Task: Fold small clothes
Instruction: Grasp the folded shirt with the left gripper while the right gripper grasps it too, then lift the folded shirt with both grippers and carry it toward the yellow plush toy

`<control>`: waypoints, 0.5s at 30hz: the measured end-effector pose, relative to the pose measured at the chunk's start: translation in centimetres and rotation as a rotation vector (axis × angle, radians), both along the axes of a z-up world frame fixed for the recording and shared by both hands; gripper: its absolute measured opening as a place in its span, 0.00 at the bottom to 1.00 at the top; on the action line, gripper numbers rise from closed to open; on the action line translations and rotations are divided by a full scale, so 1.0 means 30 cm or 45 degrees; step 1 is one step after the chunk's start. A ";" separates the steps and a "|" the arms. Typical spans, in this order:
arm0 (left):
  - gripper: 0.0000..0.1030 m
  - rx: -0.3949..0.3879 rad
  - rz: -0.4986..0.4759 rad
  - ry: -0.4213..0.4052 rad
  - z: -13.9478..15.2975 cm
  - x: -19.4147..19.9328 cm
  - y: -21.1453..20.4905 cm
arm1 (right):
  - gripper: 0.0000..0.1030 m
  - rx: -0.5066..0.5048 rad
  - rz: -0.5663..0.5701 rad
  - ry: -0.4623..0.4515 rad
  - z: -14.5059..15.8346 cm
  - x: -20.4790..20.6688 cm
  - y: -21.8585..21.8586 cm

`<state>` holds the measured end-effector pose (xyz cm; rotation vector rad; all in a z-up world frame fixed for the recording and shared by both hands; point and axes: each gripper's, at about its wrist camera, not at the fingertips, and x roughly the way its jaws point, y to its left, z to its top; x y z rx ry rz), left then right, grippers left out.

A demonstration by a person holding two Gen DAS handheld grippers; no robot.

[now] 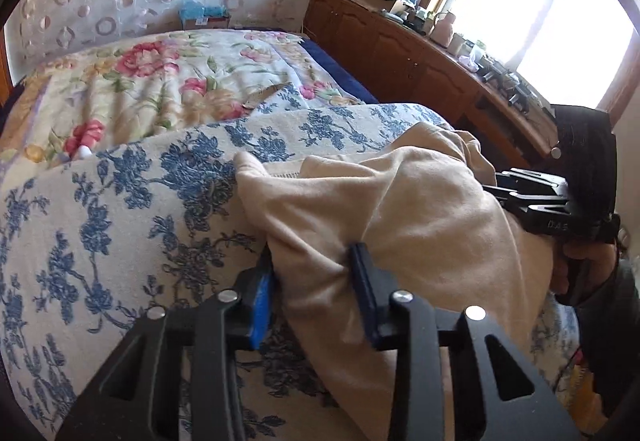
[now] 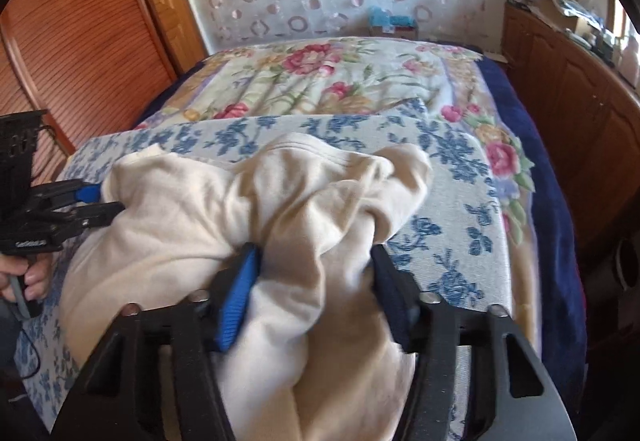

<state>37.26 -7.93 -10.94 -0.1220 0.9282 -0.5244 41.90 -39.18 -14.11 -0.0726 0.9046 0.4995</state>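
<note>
Left wrist view: each hand-held gripper, left (image 1: 316, 281) and right (image 2: 316, 281), pinches the bunched cream garment (image 1: 400, 201); thick folds between the jaws could slip.

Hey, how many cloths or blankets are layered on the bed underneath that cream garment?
3 visible: the blue-flowered cloth directly under the cream garment, the pink-flowered blanket beyond it, and a dark blue cover showing along the bed's right edge. More may lie hidden beneath.
</note>
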 end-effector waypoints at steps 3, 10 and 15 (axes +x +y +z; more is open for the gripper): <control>0.13 -0.023 -0.030 0.002 0.007 0.001 -0.013 | 0.23 0.052 0.046 0.031 -0.001 -0.001 0.006; 0.11 -0.091 -0.049 -0.118 0.128 -0.086 0.012 | 0.13 0.058 0.046 -0.110 0.081 -0.074 0.021; 0.11 -0.142 -0.007 -0.248 0.253 -0.201 0.095 | 0.12 0.072 0.082 -0.255 0.215 -0.150 0.079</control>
